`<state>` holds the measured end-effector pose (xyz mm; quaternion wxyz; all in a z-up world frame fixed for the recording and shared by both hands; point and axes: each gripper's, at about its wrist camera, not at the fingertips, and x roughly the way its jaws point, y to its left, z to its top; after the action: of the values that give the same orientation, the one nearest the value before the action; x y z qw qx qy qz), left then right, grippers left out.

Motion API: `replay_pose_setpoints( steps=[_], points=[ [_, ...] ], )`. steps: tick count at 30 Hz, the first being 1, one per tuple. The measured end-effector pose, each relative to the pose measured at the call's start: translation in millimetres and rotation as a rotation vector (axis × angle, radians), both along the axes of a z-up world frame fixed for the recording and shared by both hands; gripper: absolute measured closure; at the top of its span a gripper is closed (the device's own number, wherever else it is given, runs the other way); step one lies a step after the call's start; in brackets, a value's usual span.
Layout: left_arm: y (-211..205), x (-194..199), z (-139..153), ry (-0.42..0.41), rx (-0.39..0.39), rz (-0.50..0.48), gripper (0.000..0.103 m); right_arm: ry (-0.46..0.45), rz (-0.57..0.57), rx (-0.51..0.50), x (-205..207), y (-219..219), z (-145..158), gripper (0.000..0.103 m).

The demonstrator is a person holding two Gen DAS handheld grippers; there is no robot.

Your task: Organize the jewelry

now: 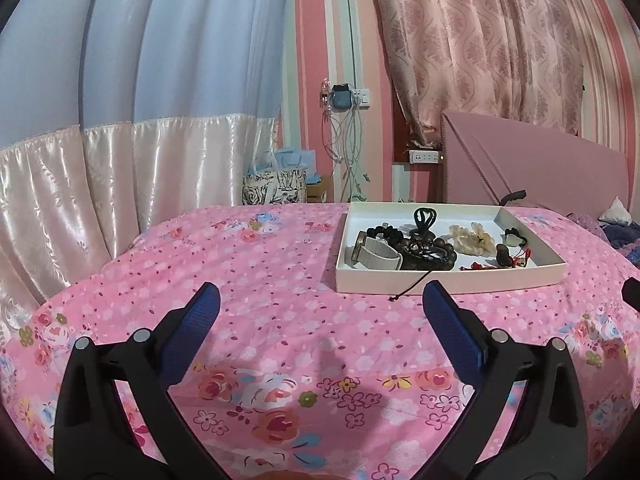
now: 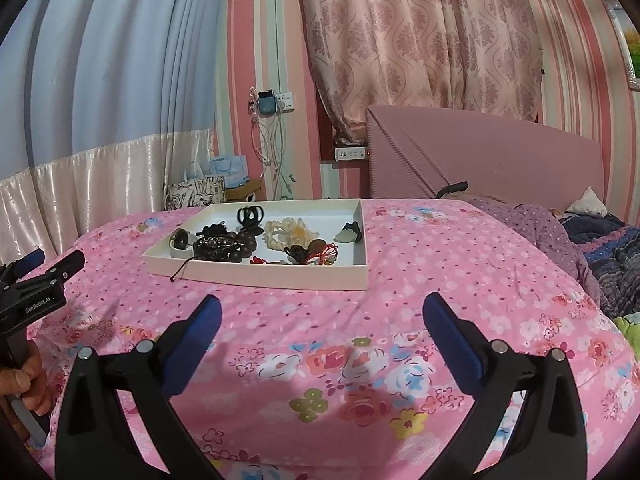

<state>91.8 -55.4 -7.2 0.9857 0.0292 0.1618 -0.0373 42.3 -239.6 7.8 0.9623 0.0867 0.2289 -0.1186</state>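
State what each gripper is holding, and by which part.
Nothing is held. The left gripper and right gripper are both open above the bedspread, short of the tray.

A pink floral bedspread [image 1: 280, 280] is covering the bed across the near field. A pale blue curtain with a satin cream hem [image 1: 140, 100] is hanging at the far left. A patterned pink curtain [image 2: 420, 40] is draping at the far right, above a pink headboard [image 2: 480, 156]. Cables [image 1: 348, 152] are dangling from a wall socket [image 1: 362, 96] on the striped wall. A purple dotted blanket [image 2: 540, 224] is lying at the right.
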Motion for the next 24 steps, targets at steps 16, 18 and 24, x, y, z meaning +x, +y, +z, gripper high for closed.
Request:
replay_pose_setpoints(
  steps=[16,18,24],
  points=[
    [1.8,-2.8,0.7,-0.009,-0.009,-0.008,0.003,-0.002,-0.008,0.005,-0.3,-1.3,-1.8,0.003],
    [1.6,-3.1,0.7,-0.009,-0.009,-0.008,0.003,-0.002,-0.007,0.004,-0.2,-0.8,-2.0,0.003],
    [2.2,-3.4,0.5,-0.009,-0.01,-0.007,0.003,-0.004,-0.012,0.005,-1.2,-2.1,-2.0,0.003]
  ],
)
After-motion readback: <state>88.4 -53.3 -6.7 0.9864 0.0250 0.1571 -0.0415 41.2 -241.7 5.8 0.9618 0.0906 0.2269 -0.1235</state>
